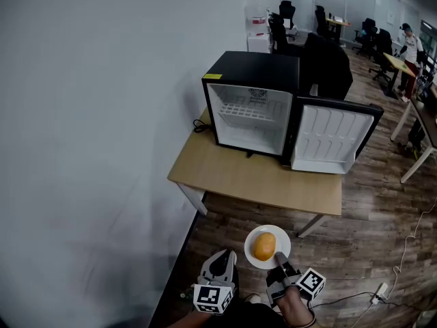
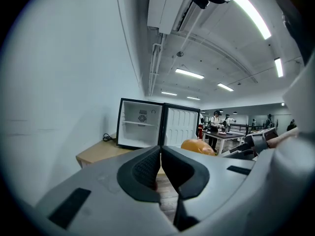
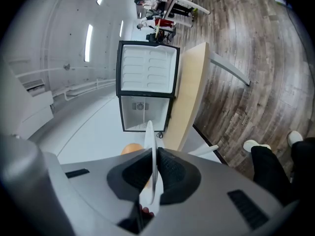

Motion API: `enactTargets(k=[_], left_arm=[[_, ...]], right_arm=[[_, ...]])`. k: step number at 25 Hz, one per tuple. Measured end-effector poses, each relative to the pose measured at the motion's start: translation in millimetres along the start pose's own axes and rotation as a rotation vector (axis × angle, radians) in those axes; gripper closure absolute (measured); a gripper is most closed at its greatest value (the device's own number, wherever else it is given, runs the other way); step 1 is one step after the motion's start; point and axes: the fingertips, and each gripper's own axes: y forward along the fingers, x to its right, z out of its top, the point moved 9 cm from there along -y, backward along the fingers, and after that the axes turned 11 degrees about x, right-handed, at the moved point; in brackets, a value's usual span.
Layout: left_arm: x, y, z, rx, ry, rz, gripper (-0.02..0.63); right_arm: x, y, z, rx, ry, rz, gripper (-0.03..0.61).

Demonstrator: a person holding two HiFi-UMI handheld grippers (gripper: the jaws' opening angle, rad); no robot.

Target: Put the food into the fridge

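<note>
A white plate (image 1: 256,257) with an orange bun (image 1: 264,246) on it hangs over the floor in front of the table. My right gripper (image 1: 279,258) is shut on the plate's near rim; in the right gripper view the plate (image 3: 151,173) shows edge-on between the pads, with the bun (image 3: 130,149) behind. My left gripper (image 1: 222,263) is shut and holds nothing, just left of the plate; in its own view (image 2: 161,166) the jaws meet, and the bun (image 2: 198,146) shows to the right. The black mini fridge (image 1: 250,101) stands open on the table, its inside bare.
The fridge door (image 1: 332,137) swings out to the right over the wooden table (image 1: 259,177). A white wall (image 1: 102,115) runs along the left. Cables and a power strip (image 1: 377,294) lie on the wood floor at right. Desks, chairs and people are far behind.
</note>
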Motion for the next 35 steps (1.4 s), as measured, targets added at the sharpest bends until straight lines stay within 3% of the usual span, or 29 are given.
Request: enactTargets(k=[9,20,35], left_arm=[[-35,74,1,-0.008,-0.053,-0.047,0.598],[-102,179,6,-0.065,-0.06,-0.112,0.598],[-193,262,21,-0.035,-0.055,-0.222,0.598]], right_arm=[[-15,61,12,0.026,0.046,-0.026,0.5],[-45,161,20,0.06,0.016,-0.057,0.5],[-67,268,-21,0.097,0.061,-0.067,0.5]])
